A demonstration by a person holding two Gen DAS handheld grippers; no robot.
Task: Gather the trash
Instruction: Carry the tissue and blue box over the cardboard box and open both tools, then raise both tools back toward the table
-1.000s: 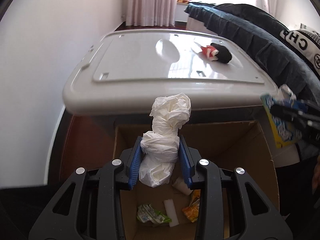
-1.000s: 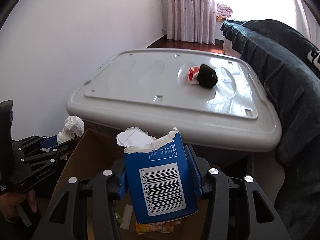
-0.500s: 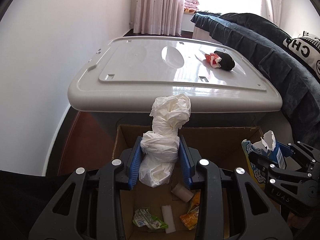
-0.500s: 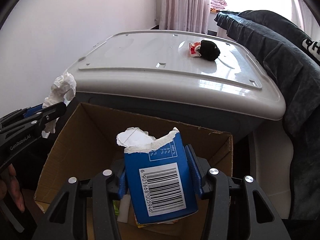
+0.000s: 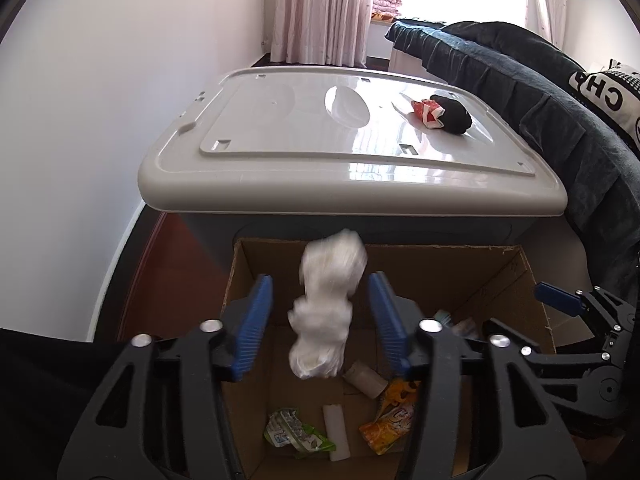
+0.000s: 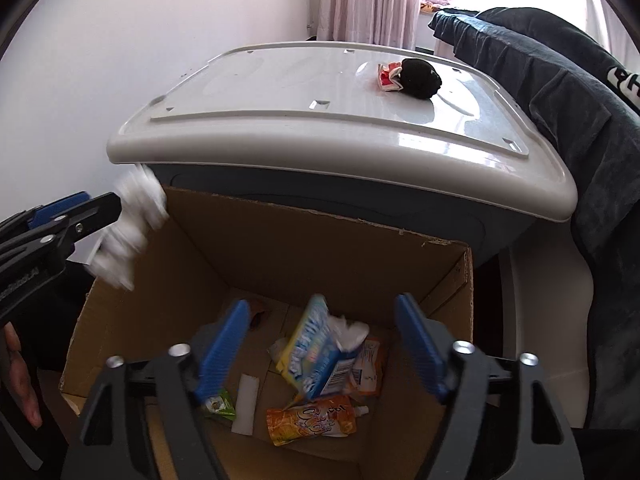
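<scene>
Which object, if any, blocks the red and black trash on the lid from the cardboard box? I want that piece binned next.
Nothing visible does. The red and black trash lies alone on the grey lid; the cardboard box stands open directly below the lid's front edge.

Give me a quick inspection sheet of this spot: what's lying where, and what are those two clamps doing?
Surface: grey bin lid, glossy.
Job's things: cardboard box holds blue carton, orange pouch, green wrapper; white tissue wad blurred, mid-air over the box.
Clutter: black-and-red bundle on the lid.
Grippers: left gripper open; right gripper open, empty.
Cables: nothing seen.
Surroundings: dark blanket, pink curtains, white wall.
</scene>
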